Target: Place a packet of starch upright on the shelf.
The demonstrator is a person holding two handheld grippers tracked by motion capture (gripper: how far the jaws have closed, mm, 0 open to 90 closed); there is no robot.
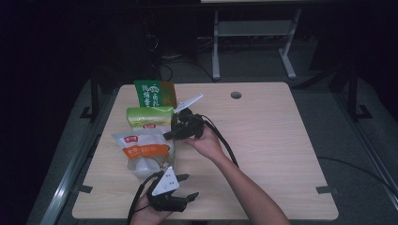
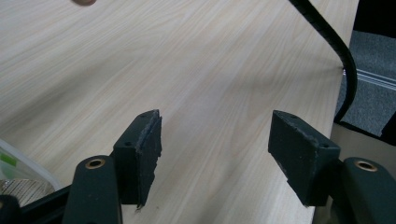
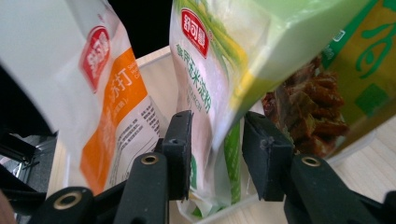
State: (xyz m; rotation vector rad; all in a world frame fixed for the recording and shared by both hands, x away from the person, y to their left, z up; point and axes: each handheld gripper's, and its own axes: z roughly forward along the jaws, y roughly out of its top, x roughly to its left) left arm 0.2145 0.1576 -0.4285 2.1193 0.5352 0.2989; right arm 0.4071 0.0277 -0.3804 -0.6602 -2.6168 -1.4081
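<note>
The right gripper [image 3: 212, 158] has its jaws parted round the green pouch [image 3: 205, 88], pads not pressing; it stands mid-row in the clear tray [image 3: 154, 58]. Light, floppy, slick (crinkly film) — grip the stiffer edge seam. The left gripper [image 2: 215, 154] gapes, w/ nothing between.

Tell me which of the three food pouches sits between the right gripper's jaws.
The light green pouch, the middle one of the row. Its lower edge hangs between the right gripper's open jaws, while the orange-and-white pouch and the dark green pouch stand to either side.
</note>
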